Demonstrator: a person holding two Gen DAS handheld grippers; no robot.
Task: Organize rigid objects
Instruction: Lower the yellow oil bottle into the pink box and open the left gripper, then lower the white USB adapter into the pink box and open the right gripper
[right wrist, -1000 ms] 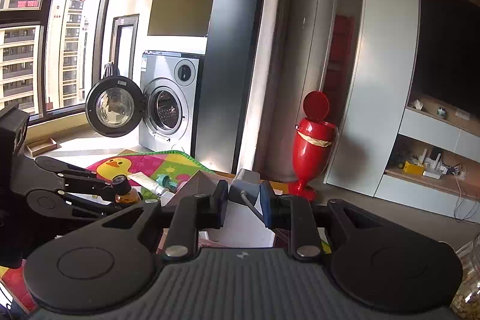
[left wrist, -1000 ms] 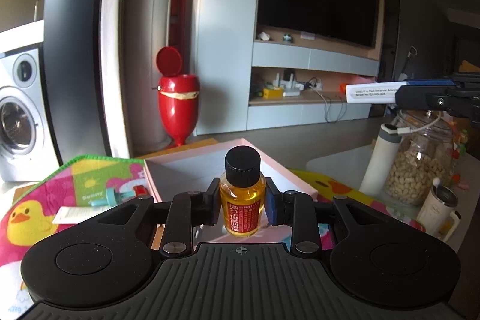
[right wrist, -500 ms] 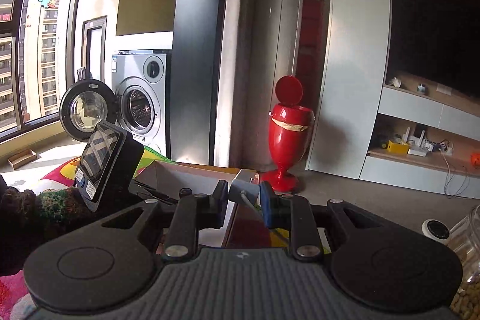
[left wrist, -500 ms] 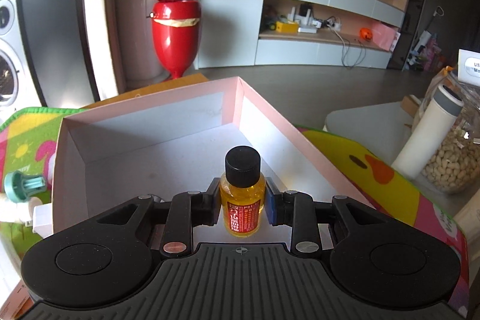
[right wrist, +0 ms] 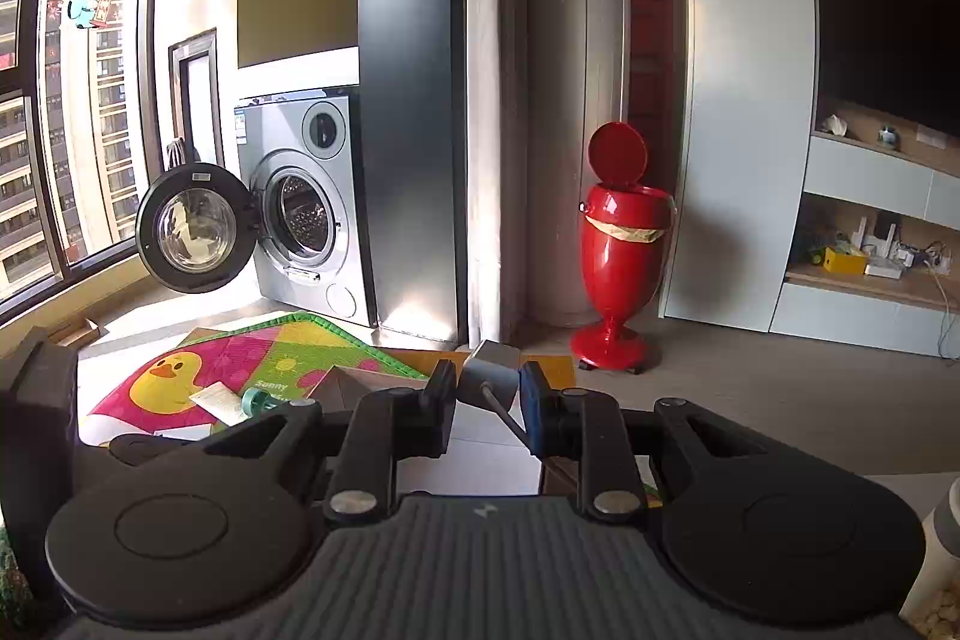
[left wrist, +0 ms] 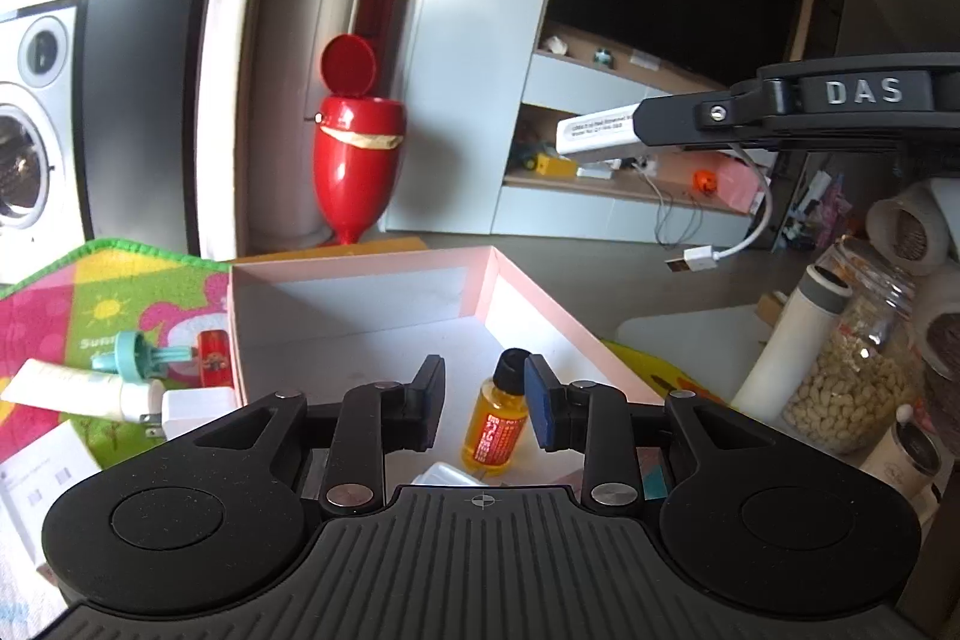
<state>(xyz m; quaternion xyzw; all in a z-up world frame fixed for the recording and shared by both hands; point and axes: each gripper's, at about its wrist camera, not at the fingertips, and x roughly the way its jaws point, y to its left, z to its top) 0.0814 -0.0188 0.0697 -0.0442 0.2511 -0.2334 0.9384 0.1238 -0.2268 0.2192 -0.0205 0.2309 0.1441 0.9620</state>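
My left gripper (left wrist: 485, 403) is open above the pink box (left wrist: 540, 304). A small amber bottle with a black cap (left wrist: 495, 427) lies tilted on the box floor between the fingers, free of them. My right gripper (right wrist: 486, 409) is shut on a white USB adapter (right wrist: 491, 381). In the left wrist view that adapter (left wrist: 597, 135) is held high at the right, above the box's far side, its cable and plug (left wrist: 693, 263) hanging down.
Left of the box on the colourful mat (left wrist: 90, 304) lie a white tube (left wrist: 72, 391), a teal-capped item (left wrist: 135, 358), a white plug (left wrist: 192, 403) and a white carton (left wrist: 36, 478). A white flask (left wrist: 792, 340) and a nut jar (left wrist: 852, 370) stand at the right.
My left gripper has opened and let go of the amber bottle, which now lies in the box. The right gripper with the adapter has moved in above the box.
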